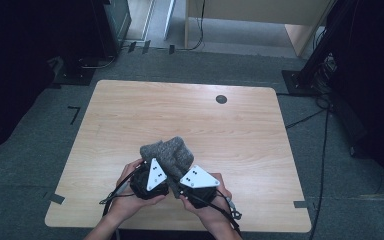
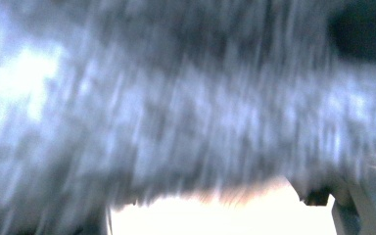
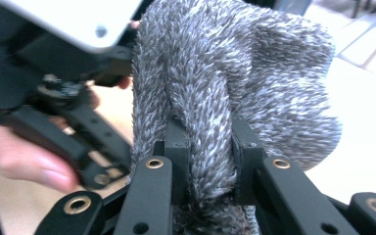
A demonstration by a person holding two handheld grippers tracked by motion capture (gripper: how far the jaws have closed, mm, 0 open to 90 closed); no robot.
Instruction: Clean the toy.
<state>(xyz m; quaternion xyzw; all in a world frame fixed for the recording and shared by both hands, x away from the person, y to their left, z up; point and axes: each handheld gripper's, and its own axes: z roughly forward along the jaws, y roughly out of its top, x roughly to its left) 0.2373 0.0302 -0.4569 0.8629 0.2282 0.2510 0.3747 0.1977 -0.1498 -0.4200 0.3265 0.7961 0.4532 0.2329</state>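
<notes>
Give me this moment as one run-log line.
item: grey fuzzy cloth | left gripper: shut on cloth | right gripper: shut on cloth fold | place: lifted over table, near edge

Fuzzy cloth (image 1: 169, 152) betw. both claws, above table's (image 1: 130, 110) near edge

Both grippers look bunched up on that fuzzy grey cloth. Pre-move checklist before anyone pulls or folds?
1. Right gripper clamped on the grey fuzzy cloth: ok, a fold sits pinched between its jaws.
2. Left gripper grip on the cloth: cannot tell from its blurred view; it sits tight against the fabric.
3. Space between the grippers: not ok, they are almost touching.
4. Cloth held off the table: cannot tell.
5. Free tabletop ahead: ok, just a small dark round spot far off.
</notes>
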